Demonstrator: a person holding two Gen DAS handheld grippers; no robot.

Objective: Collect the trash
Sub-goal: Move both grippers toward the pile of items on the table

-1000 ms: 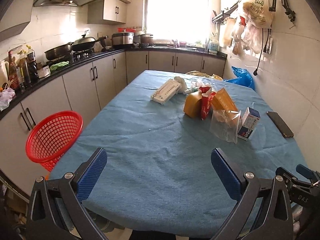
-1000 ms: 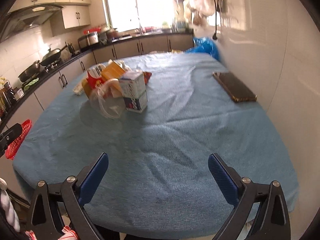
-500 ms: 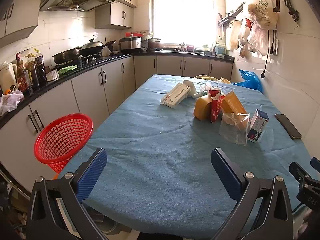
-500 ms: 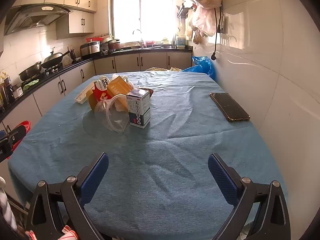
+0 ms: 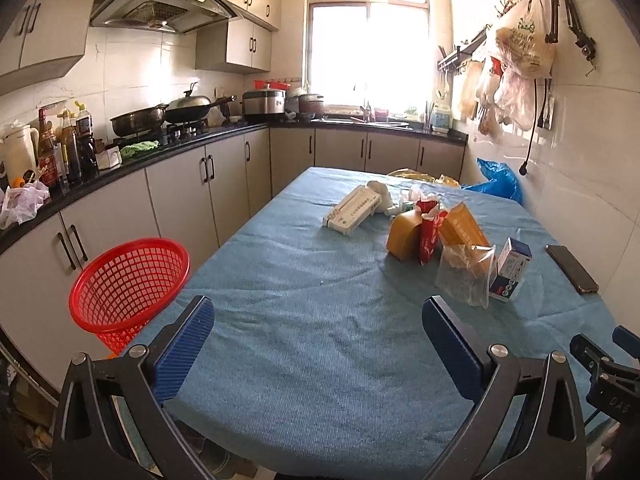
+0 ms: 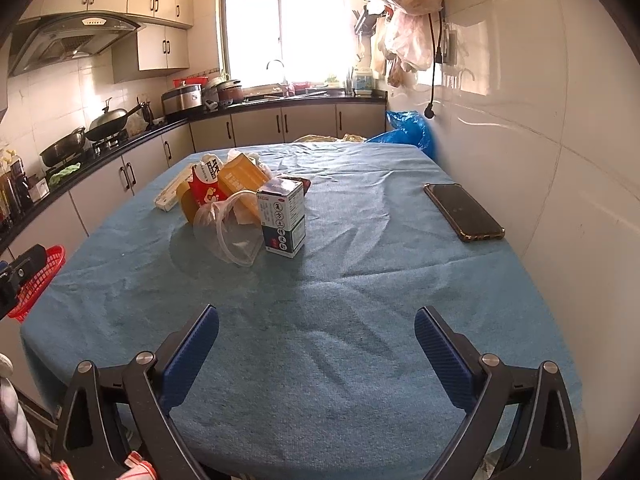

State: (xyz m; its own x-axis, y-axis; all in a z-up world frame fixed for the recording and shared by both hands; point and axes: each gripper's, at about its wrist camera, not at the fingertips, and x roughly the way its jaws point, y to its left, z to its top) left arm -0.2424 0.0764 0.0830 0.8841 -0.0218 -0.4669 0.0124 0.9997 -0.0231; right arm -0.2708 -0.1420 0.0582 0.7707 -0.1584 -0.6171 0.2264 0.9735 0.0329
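Observation:
A heap of trash lies mid-table on the blue cloth: a small white and blue box, a clear plastic cup on its side, a red wrapper, orange packets and a long white box. A red mesh basket stands off the table's left edge. My left gripper and my right gripper hover over the near end of the table, both open with nothing between the fingers.
A dark phone lies on the cloth by the tiled right wall. Counters with pans and bottles run along the left and back. Plastic bags hang on the wall; a blue bag sits beyond the table's far corner.
Both grippers have risen and tilted up, so more of the kitchen and window shows and the trash sits lower in view. Both stay open.

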